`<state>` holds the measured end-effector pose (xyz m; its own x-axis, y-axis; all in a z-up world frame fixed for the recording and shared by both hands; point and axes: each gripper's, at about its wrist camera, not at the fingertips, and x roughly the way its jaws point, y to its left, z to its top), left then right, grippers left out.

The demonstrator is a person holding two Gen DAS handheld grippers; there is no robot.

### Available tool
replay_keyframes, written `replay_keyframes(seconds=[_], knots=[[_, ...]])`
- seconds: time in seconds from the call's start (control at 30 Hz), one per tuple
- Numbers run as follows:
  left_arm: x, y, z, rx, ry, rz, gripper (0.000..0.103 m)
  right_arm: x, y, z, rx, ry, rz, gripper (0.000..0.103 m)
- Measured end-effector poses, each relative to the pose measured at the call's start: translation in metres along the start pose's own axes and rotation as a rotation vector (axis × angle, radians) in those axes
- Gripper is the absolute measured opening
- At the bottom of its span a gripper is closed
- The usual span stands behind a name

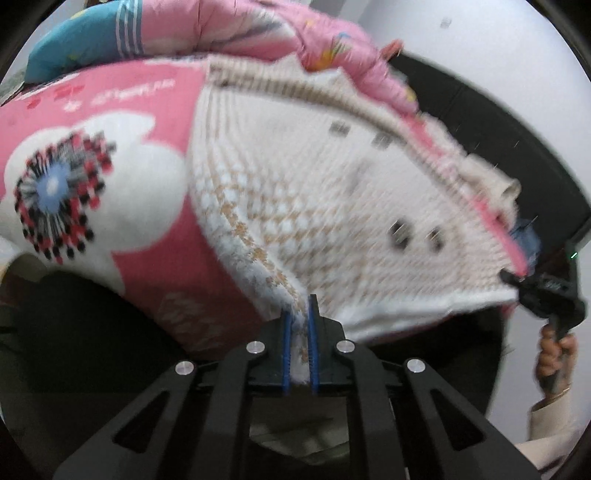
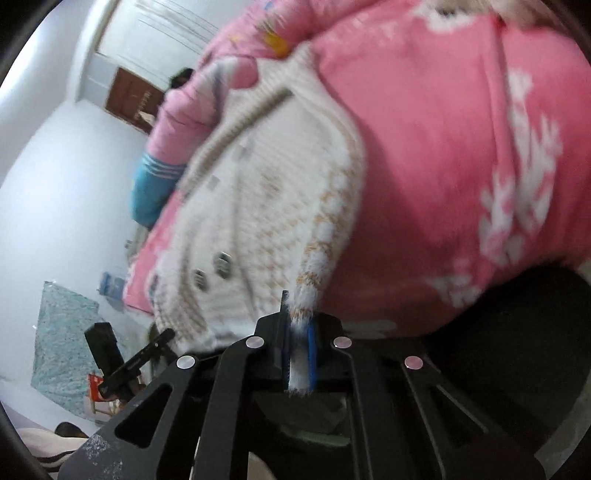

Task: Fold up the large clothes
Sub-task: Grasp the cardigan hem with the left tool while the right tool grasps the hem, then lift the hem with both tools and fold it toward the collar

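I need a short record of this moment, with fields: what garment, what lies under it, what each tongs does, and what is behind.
garment: white knitted sweater with beige pattern and dark buttons
surface under it: pink blanket with a white flower print
left tongs: shut on a fuzzy edge of the sweater
right tongs: shut on a fuzzy edge of the sweater
behind the sweater: pink quilt with a blue part
image quality: blurred in both views
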<state>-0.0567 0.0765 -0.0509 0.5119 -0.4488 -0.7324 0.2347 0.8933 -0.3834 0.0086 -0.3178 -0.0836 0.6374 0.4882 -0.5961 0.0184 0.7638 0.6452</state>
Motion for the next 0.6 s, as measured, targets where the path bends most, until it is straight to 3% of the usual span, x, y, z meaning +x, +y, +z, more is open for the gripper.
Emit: replay_keyframes(seconds=[0.13, 0.23, 0.47, 0.6], knots=[[-0.034, -0.003, 0.030, -0.062, -0.123, -0.109, 0.007, 0.001, 0.029, 0.027, -0.032, -0.067, 0.060, 0.005], [-0.043, -0.006, 0.053, -0.068, -0.182, -0.136, 0.007, 0.005, 0.042, 0.059, -0.058, -0.106, 0.084, 0.005], [-0.026, 0.008, 0.128, -0.102, -0.257, -0.113, 0.007, 0.039, 0.059, 0.142, -0.067, -0.150, 0.122, 0.005], [0.000, 0.033, 0.171, -0.137, -0.250, -0.077, 0.007, 0.060, 0.043, 0.183, -0.029, -0.144, 0.141, 0.005]])
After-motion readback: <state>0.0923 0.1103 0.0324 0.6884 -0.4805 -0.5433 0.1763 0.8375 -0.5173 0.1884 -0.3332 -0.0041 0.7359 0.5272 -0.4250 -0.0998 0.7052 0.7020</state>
